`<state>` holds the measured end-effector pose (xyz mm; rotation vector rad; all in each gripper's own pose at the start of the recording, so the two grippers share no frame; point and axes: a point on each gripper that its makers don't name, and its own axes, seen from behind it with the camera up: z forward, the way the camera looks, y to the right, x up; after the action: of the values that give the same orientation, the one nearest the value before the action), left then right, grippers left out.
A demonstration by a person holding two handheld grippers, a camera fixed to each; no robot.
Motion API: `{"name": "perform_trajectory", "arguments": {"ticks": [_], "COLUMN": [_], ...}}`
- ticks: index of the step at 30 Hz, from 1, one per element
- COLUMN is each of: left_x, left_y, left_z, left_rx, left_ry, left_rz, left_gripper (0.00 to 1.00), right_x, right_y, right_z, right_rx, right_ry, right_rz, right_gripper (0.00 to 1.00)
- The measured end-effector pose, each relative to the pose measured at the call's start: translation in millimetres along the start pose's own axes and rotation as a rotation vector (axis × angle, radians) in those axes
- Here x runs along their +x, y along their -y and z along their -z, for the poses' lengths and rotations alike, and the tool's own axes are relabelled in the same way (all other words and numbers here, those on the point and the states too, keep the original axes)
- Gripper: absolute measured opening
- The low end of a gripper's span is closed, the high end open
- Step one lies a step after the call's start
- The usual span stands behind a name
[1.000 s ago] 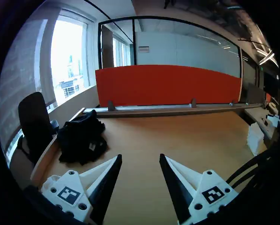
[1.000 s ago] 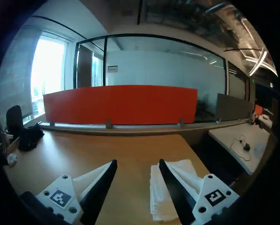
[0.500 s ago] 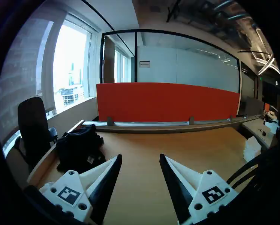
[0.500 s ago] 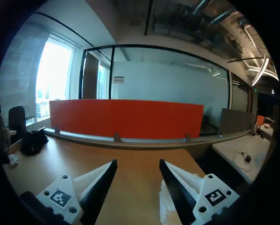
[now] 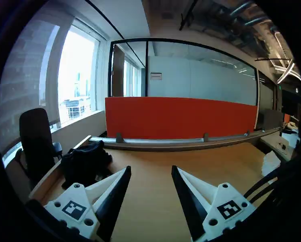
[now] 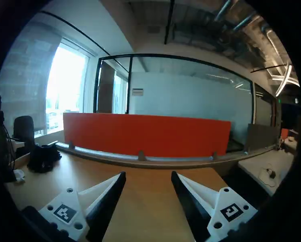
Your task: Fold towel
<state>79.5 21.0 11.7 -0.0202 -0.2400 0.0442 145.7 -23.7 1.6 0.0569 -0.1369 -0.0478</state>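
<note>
A white folded towel [image 5: 271,161] lies at the far right edge of the wooden table [image 5: 198,169] in the left gripper view, partly cut off by dark cables. My left gripper [image 5: 150,169] is open, nothing between its white fingers [image 5: 110,193], held above the table's near middle, well left of the towel. In the right gripper view my right gripper [image 6: 148,175] is open too, nothing between its fingers, over bare wood [image 6: 150,201].
A black bundle of cloth [image 5: 86,163] sits at the table's left end, also seen in the right gripper view as a dark bundle [image 6: 45,157]. An orange divider [image 5: 178,119] runs along the far edge. A black chair [image 5: 37,141] stands left. Another desk [image 6: 267,169] lies right.
Both gripper views have tilted up, away from the table. The towel dropped out of the bottom of the right gripper view and slid toward the right edge of the left one. Both grippers stayed open.
</note>
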Motion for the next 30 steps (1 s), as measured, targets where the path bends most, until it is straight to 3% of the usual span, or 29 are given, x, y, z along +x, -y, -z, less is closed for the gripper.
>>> {"name": "perform_trajectory", "arguments": {"ticks": [6,17,30], "left_x": [3,9,-17], "left_y": [2.5,-1.8,-0.1], "left_z": [0.1,-0.6,-4.2], "left_rx": [-0.001,-0.013,-0.010], "left_ry": [-0.018,-0.057,-0.085], "left_rz": [-0.003,-0.020,-0.079], "left_gripper": [0.73,0.73,0.73], "right_x": [2,12,23], "right_y": [23,25,38], "right_z": [-5.1,-4.6,4.5], "right_rx": [0.019,0.006,0.001], "right_ry": [0.001,0.000,-0.009], "right_rz": [-0.008,-0.016,-0.012], "right_gripper": [0.87,0.87,0.87]}}
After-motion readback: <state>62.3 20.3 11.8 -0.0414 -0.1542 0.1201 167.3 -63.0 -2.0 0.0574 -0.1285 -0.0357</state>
